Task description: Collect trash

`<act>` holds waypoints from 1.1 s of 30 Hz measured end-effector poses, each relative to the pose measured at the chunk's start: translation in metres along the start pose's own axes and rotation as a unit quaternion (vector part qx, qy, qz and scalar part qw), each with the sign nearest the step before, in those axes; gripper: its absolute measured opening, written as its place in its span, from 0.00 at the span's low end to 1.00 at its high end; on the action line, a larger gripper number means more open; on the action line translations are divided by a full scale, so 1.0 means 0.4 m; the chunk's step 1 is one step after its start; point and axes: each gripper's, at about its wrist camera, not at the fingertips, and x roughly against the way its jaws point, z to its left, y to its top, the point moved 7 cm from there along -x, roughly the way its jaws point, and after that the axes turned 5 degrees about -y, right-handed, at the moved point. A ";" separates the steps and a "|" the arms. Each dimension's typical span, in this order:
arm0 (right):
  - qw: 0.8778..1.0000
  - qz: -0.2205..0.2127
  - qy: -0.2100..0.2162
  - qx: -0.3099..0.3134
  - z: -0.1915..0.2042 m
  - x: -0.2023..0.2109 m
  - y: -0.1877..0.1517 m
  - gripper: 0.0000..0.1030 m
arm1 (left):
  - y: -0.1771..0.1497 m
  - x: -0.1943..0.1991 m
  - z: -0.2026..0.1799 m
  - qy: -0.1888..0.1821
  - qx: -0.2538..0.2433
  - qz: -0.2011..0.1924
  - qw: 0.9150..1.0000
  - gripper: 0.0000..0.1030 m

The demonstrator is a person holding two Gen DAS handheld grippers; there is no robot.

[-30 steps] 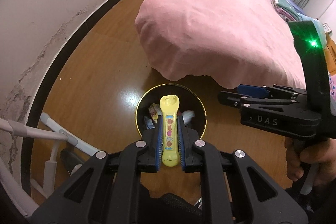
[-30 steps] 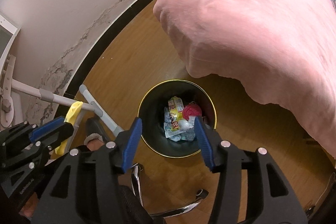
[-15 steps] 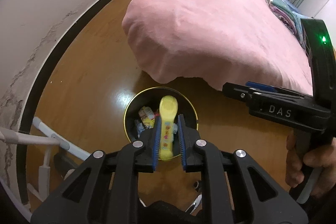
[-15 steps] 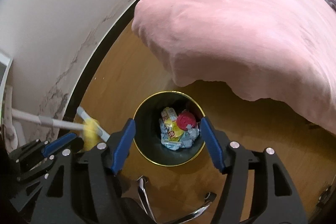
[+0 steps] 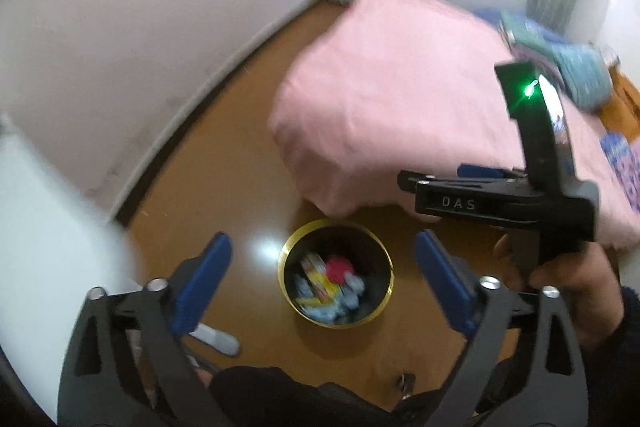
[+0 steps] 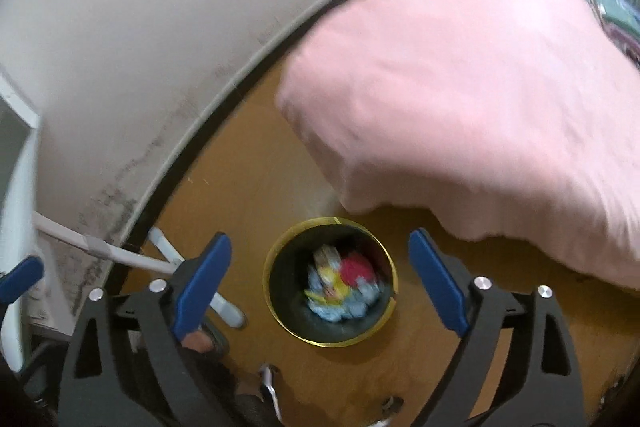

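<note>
A black trash bin with a gold rim (image 5: 385, 259) stands on the wooden floor, seen from above. It holds wrappers, a red piece and a yellow wrapper (image 5: 325, 290). My left gripper (image 5: 326, 277) is open and empty, high above the bin. My right gripper (image 6: 320, 277) is open and empty too, also above the bin (image 6: 276, 263). The right gripper's body (image 5: 500, 201) shows at the right of the left wrist view. Both views are blurred.
A bed under a pink cover (image 5: 400, 107) overhangs the floor just behind the bin. A white wall with a dark baseboard (image 6: 192, 147) runs along the left. White metal tubes (image 6: 120, 255) stand at lower left. Folded clothes (image 5: 576, 71) lie on the bed's far side.
My left gripper has opened and the yellow wrapper it held now lies in the bin. Both grippers have risen and tilted up, so the bin looks smaller.
</note>
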 end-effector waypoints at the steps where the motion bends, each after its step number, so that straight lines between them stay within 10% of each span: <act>1: 1.000 -0.013 0.009 0.006 0.027 0.026 0.014 0.91 | 0.005 0.057 0.019 0.007 0.008 -0.018 1.000 0.91; 6: 0.991 -0.070 0.072 0.093 0.291 0.164 0.062 0.93 | -0.039 0.304 0.187 0.078 0.072 -0.074 0.992 0.94; 10: 0.967 -0.086 0.142 0.194 0.582 0.244 0.024 0.93 | -0.157 0.495 0.380 0.174 0.142 -0.097 0.970 0.94; 15: 0.925 -0.077 0.233 0.291 0.901 0.327 -0.097 0.93 | -0.368 0.716 0.578 0.290 0.228 -0.108 0.923 0.94; 18: 0.901 -0.082 0.256 0.341 1.022 0.371 -0.166 0.93 | -0.516 0.846 0.667 0.365 0.283 -0.107 0.880 0.94; 23: 0.865 -0.090 0.302 0.391 1.154 0.446 -0.254 0.93 | -0.675 0.966 0.709 0.405 0.351 -0.120 0.836 0.94; 33: 0.858 -0.109 0.305 0.398 1.189 0.482 -0.300 0.93 | -0.769 1.025 0.716 0.423 0.372 -0.133 0.816 0.94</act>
